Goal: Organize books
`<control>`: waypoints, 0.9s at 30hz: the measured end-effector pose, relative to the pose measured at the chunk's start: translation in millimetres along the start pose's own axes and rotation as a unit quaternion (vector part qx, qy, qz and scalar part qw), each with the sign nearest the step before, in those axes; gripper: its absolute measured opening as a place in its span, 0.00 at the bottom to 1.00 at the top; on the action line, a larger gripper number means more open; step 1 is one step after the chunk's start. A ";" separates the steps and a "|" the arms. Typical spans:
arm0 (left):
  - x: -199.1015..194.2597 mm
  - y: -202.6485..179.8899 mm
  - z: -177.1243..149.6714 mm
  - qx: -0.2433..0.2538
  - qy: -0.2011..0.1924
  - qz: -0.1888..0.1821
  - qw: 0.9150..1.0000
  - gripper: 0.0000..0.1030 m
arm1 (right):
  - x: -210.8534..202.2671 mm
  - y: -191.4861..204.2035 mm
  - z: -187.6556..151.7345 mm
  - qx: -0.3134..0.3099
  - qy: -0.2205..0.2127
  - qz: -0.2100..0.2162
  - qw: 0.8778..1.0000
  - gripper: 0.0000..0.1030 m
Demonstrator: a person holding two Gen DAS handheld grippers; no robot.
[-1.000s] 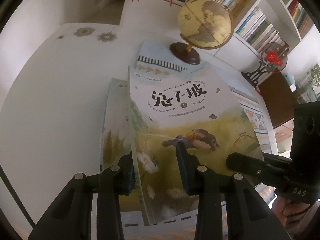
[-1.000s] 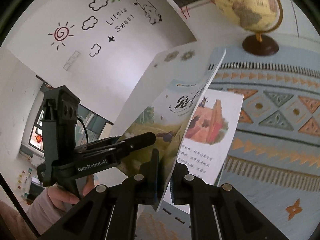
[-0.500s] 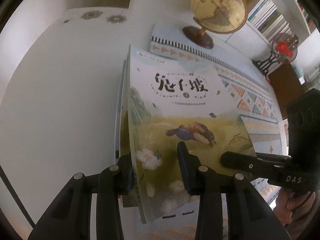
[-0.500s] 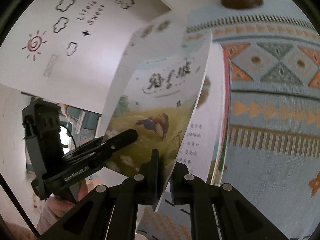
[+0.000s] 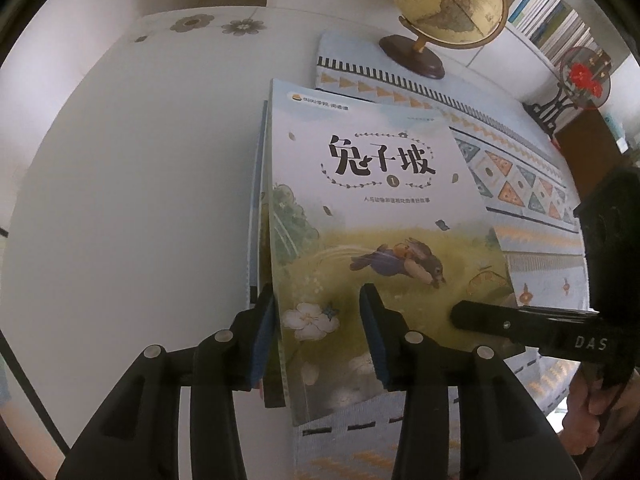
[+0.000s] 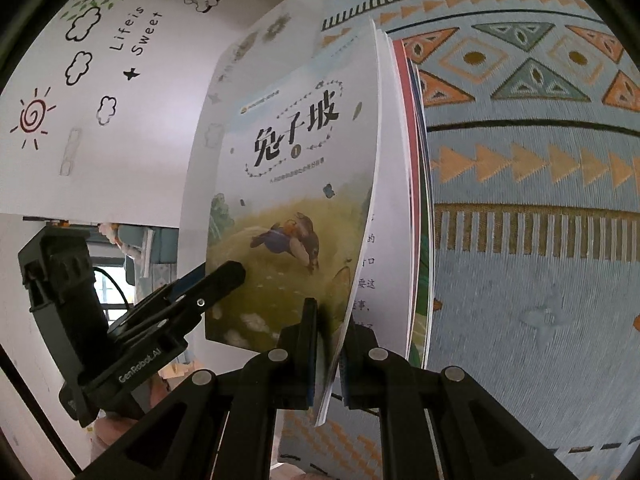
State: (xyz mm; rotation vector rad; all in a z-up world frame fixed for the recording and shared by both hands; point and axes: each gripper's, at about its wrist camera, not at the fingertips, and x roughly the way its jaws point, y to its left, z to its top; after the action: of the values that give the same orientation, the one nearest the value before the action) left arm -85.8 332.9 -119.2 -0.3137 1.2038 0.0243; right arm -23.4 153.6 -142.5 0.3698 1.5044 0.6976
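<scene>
**Two claws on one rabbit book**

Left claw (image 5: 316, 336) opening, rabbit-cover book (image 5: 372, 216) between jaws, its spine by the left pad. Right claw (image 6: 328, 354) opening slightly, pinching that book's front cover. Beneath: more books (image 6: 418, 184), number unclear, on patterned mat (image 6: 520, 160). Only in left view: one globe (image 5: 448, 0), ahead of the claw.

Left wrist view: sits behind the left gripper (image 5: 316, 332), looks steeply down along its fingers at close range; the book cover (image 5: 372, 208) fills centre frame, the white table (image 5: 132, 200) lies left, a globe (image 5: 448, 0) and shelves sit at the top. Right wrist view: sits behind the right gripper (image 6: 328, 344), faces down and across the patterned mat (image 6: 532, 168), very near the cover's edge; a decorated wall (image 6: 112, 80) lies upper left. Shared: cover, mat, and each view catches the other gripper.
</scene>
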 end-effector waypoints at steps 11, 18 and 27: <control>-16.9 -23.9 -1.3 0.031 -0.019 0.060 0.998 0.40 | -18.2 -9.7 -6.1 0.008 -0.001 -0.011 1.000 0.16; -32.3 -51.6 6.1 0.037 -0.042 0.073 0.996 0.40 | -64.4 -25.4 -12.8 0.008 -0.048 -0.045 0.998 0.16; -58.5 -113.8 17.6 0.046 -0.079 0.077 0.993 0.41 | -156.0 -65.6 -33.1 0.003 -0.121 -0.130 0.984 0.16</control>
State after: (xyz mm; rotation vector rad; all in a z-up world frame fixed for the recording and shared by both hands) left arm -70.1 237.1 -34.0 -0.1353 1.0656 0.1261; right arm -31.7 0.1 -64.4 0.2475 1.2937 0.4251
